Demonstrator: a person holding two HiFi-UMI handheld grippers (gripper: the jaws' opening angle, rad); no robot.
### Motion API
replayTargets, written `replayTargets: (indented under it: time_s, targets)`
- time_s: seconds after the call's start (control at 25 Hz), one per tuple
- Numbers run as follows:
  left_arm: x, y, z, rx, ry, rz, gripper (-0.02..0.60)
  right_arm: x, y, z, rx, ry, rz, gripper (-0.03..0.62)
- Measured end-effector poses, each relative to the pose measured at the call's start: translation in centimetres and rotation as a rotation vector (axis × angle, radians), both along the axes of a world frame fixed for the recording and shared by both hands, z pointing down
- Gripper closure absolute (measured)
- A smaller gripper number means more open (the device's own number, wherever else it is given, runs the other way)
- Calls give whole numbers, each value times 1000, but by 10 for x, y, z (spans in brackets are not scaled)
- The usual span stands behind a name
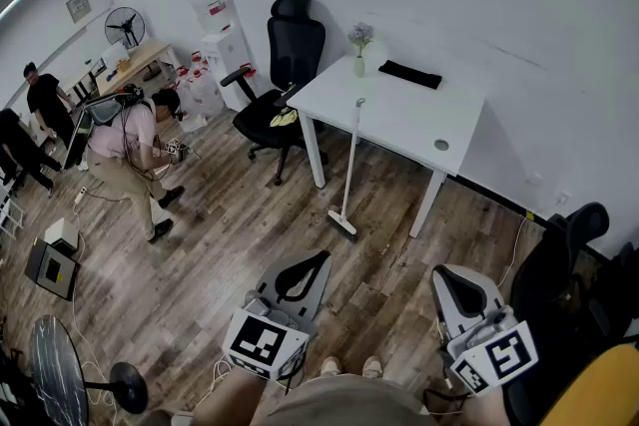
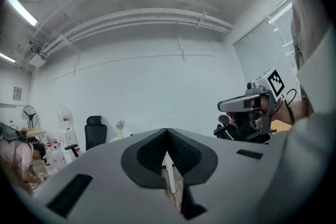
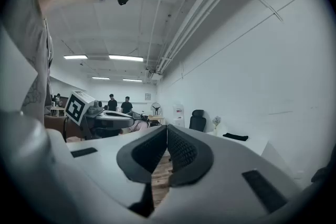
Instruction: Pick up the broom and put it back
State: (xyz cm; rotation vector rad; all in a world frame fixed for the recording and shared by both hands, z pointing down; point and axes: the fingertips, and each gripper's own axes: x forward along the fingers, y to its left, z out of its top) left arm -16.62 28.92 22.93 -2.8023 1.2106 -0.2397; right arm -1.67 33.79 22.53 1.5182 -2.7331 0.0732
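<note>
left gripper (image 2: 167, 135): jaws fully together, pads meeting at the tip, nothing between them; held low in front of the person, roughly level
right gripper (image 3: 167, 131): jaws also pressed together, empty; sits to the right of the left one, well apart from it, pointing about level
broom (image 1: 349, 170): not picked up; stands tilted, top of the handle leaning on the front edge of the white table (image 1: 399, 120), head down on the wooden floor (image 1: 220, 254) just in front of the table; well ahead of both grippers, neither touches it
table top: small vase of flowers (image 1: 359, 60) near the back left corner, a flat black item (image 1: 409, 74) near the back edge; can't tell what the black item is
black office chair (image 1: 290, 60): just left of the table, something yellow on its seat
water dispenser (image 1: 222, 40): against the wall, left of the chair
person in pink top (image 1: 130, 145): bent over on the floor area at far left, well apart from the broom
lower edge of head view: the wearer's shoe tips show between the two grippers
</note>
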Motion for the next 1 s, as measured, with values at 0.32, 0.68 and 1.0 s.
replayTargets:
  time_s: [0.32, 0.68, 1.0]
  targets:
    - [18, 0, 1, 14, -11, -2, 566, 20, -4, 3, -2, -41, 0, 563]
    - [31, 1, 2, 29, -5, -108, 565, 47, -2, 8, -4, -42, -26, 563]
    - [39, -7, 13, -8, 6, -126, 427, 65, -11, 21, -25, -50, -44, 563]
